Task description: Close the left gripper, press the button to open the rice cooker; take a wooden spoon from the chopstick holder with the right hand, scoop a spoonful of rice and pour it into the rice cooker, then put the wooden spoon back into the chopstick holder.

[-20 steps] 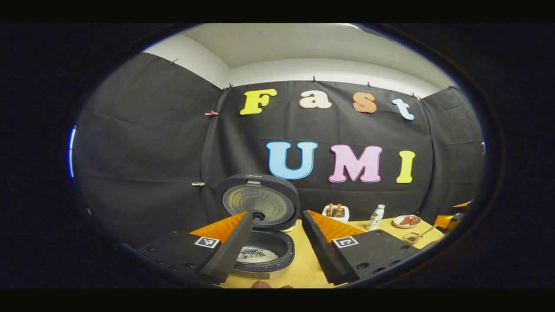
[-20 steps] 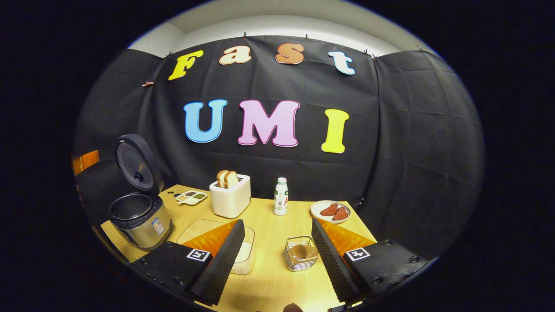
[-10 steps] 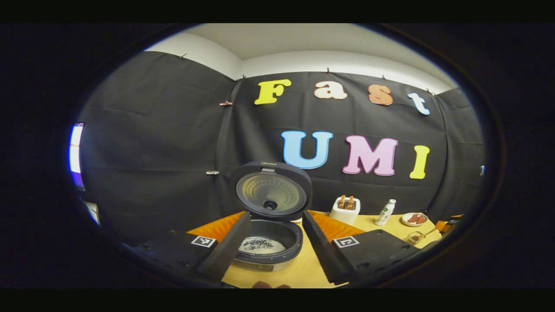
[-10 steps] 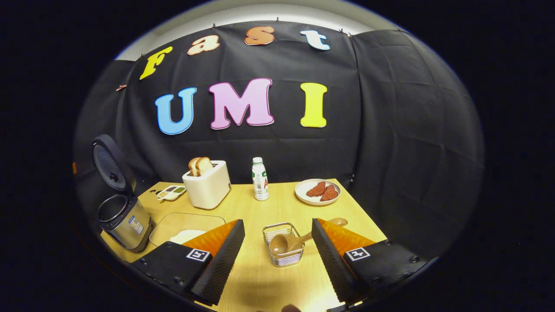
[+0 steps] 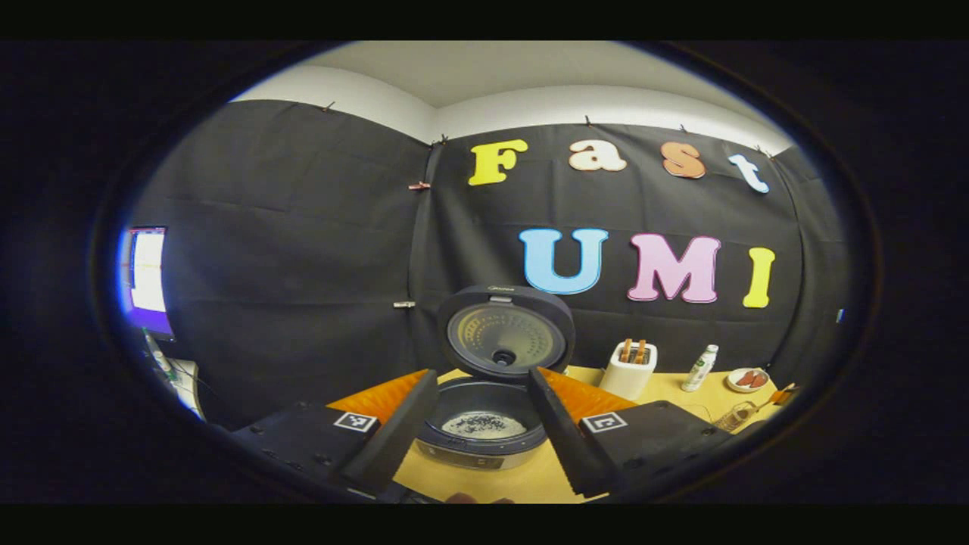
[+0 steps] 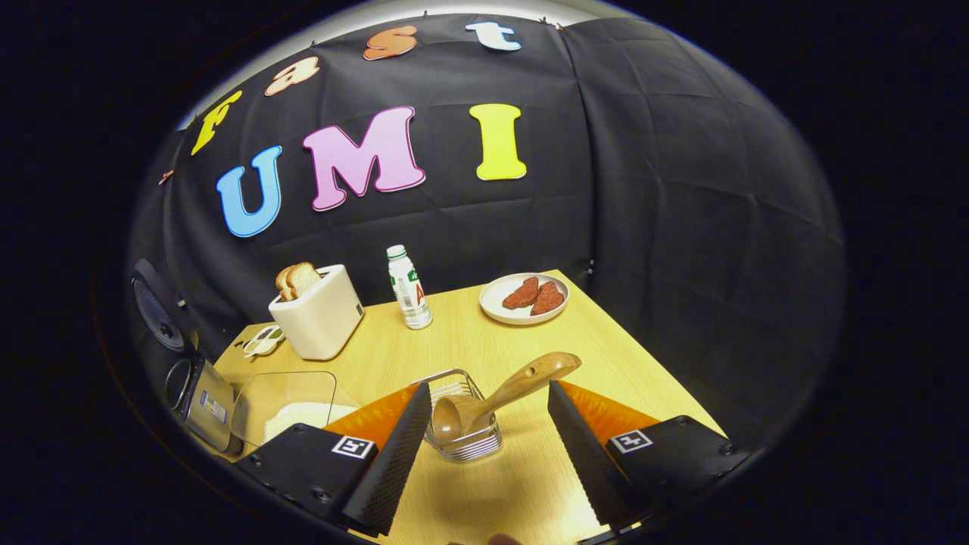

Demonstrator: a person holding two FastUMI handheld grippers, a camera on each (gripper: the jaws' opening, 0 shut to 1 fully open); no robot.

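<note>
Right gripper [image 6: 484,446]: I hold it spread wide, empty, just short of the wire chopstick holder [image 6: 463,439].
Left gripper [image 5: 478,431]: spread, empty, framing the dark round rice cooker [image 5: 484,431].
Spoon: light wooden spoon [image 6: 500,393] sits bowl-down in the holder, handle slanting up and right between my fingers, touching neither.
Progress: lid [image 5: 506,333] stands open and rice lies in the pot, so I judge the scoop poured and the spoon returned; only drawing away seems left.
Room: bare wooden table [image 6: 606,356] to my right, its edge near; clear rice tub [image 6: 291,405] just left.
</note>
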